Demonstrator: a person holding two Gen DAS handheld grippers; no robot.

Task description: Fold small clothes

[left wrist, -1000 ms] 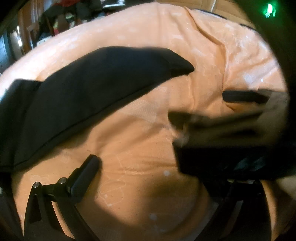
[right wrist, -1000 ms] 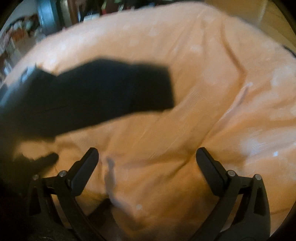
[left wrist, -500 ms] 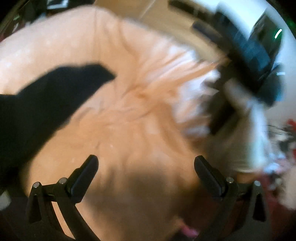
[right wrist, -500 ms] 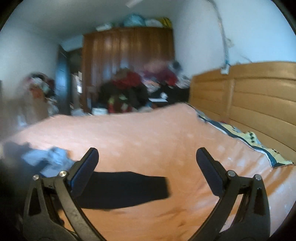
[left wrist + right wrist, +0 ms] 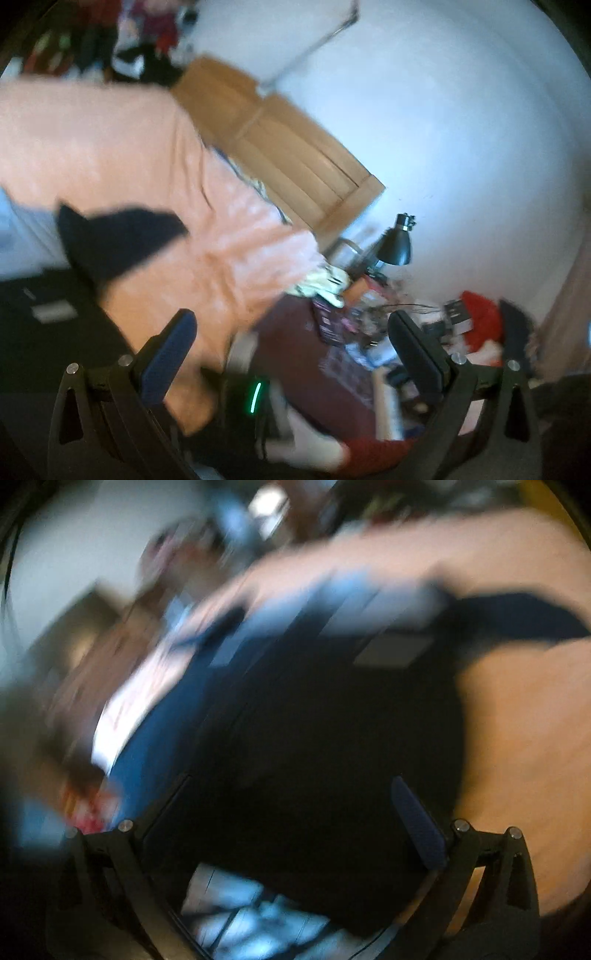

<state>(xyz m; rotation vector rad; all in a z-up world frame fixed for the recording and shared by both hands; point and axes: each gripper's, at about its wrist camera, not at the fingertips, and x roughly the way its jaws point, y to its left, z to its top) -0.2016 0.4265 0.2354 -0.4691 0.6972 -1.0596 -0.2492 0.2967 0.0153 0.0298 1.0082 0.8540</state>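
A folded black garment (image 5: 118, 240) lies on the orange bed sheet (image 5: 110, 140), up and to the left of my left gripper (image 5: 291, 350). That gripper is open, holds nothing, and hangs over the bed's edge. The right wrist view is heavily blurred. In it the black garment (image 5: 517, 616) shows as a dark strip at the upper right on the orange sheet (image 5: 524, 720). My right gripper (image 5: 291, 823) is open with nothing held, in front of a large dark shape (image 5: 314, 757) that I cannot identify. Its right fingertip (image 5: 417, 830) is clear; the left one merges with the dark.
A wooden headboard (image 5: 288, 147) stands against a white wall (image 5: 461, 129). A black desk lamp (image 5: 397, 243) and a cluttered bedside table (image 5: 351, 332) sit beyond the bed's corner. Light blue cloth (image 5: 332, 602) lies blurred beside the dark shape.
Both cameras have swung fast. The left view turned from the sheet towards the wall and bedside table. The right view dropped from the room onto the dark shape. Both grippers stay open.
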